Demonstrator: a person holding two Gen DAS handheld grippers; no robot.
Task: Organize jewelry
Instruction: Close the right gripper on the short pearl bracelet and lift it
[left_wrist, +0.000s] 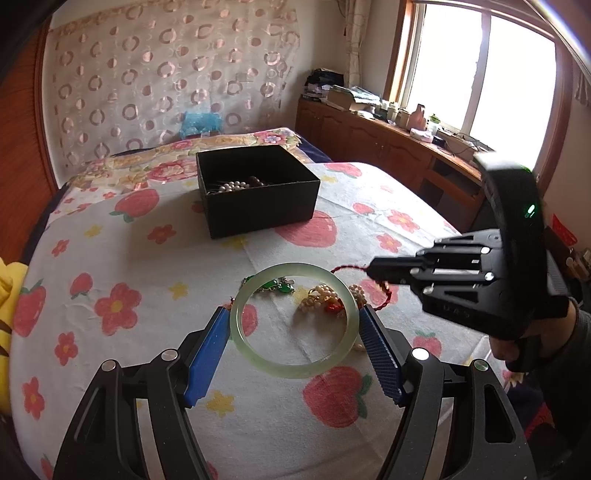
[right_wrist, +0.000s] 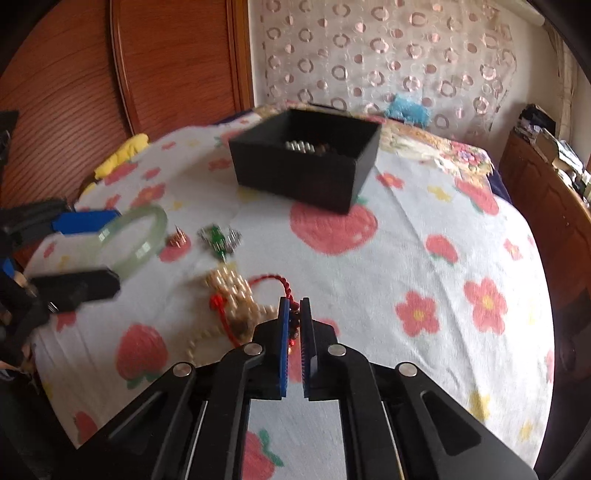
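Observation:
My left gripper (left_wrist: 294, 314) is shut on a pale green jade bangle (left_wrist: 255, 354), held flat between its blue pads above the bed; the bangle also shows in the right wrist view (right_wrist: 147, 236). My right gripper (right_wrist: 294, 306) is shut on a red braided cord bracelet (right_wrist: 284, 286) with dark beads; it also shows in the left wrist view (left_wrist: 373, 271). A pile of pearl jewelry (left_wrist: 321, 297) and a green stone piece (left_wrist: 275, 286) lie on the sheet. A black open box (left_wrist: 258, 192) farther back holds pearls and dark beads.
The bed has a white sheet with strawberries and flowers (left_wrist: 147, 258). A wooden headboard (right_wrist: 166, 66) is at the left. A wooden cabinet with clutter (left_wrist: 388, 129) stands under the window. A yellow cloth (right_wrist: 122, 153) lies at the bed's edge.

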